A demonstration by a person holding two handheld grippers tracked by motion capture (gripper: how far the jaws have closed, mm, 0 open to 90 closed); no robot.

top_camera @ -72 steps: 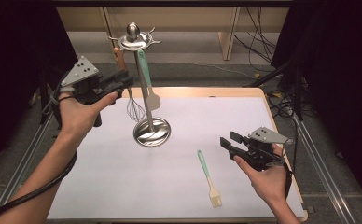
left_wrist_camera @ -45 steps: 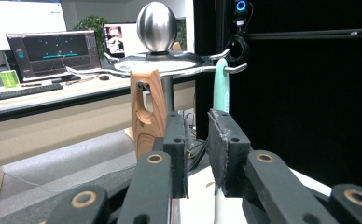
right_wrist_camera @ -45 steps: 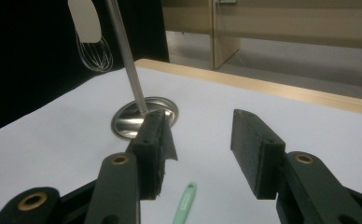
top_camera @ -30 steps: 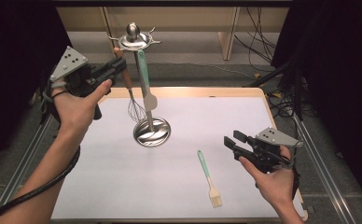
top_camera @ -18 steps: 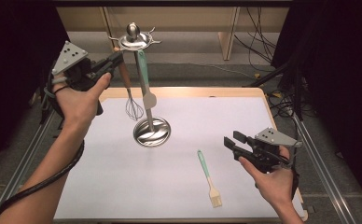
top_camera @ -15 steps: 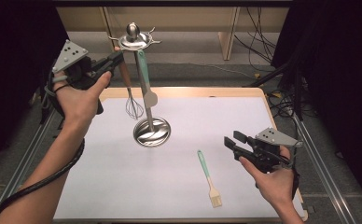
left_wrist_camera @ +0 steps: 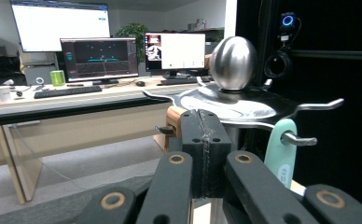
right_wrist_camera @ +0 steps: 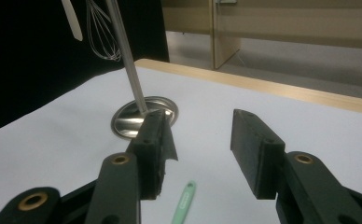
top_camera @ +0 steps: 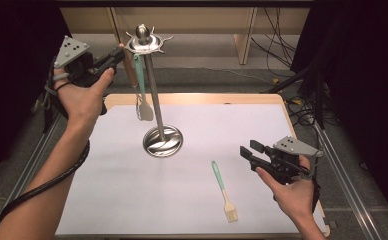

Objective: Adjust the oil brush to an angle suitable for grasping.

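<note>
A steel hanging rack (top_camera: 154,95) stands on its round base (top_camera: 163,141) at the back of the white sheet. From one of its hooks hangs a teal spatula (top_camera: 141,75), also visible beside the rack's knob (left_wrist_camera: 235,63) as a teal handle (left_wrist_camera: 281,154). My left gripper (top_camera: 118,51) is raised to the rack's top and shut at the upper end of the whisk's wooden handle (top_camera: 129,70); that wood (left_wrist_camera: 173,119) shows just past the closed tips (left_wrist_camera: 202,130). A teal pastry brush (top_camera: 223,190) lies flat on the sheet. My right gripper (top_camera: 248,149) hovers right of it, open and empty (right_wrist_camera: 202,140), with the brush handle (right_wrist_camera: 184,203) below.
The white sheet (top_camera: 107,175) covers a wooden table with a rail along each side. Cables (top_camera: 282,30) lie on the floor beyond the far right corner. A desk with monitors (left_wrist_camera: 100,58) stands behind the rack. The whisk's wires (right_wrist_camera: 100,32) hang left of the pole.
My left gripper has risen and moved toward the rack's top, taking the whisk up with it. The hanging spatula has swung slightly left. The right gripper has barely moved.
</note>
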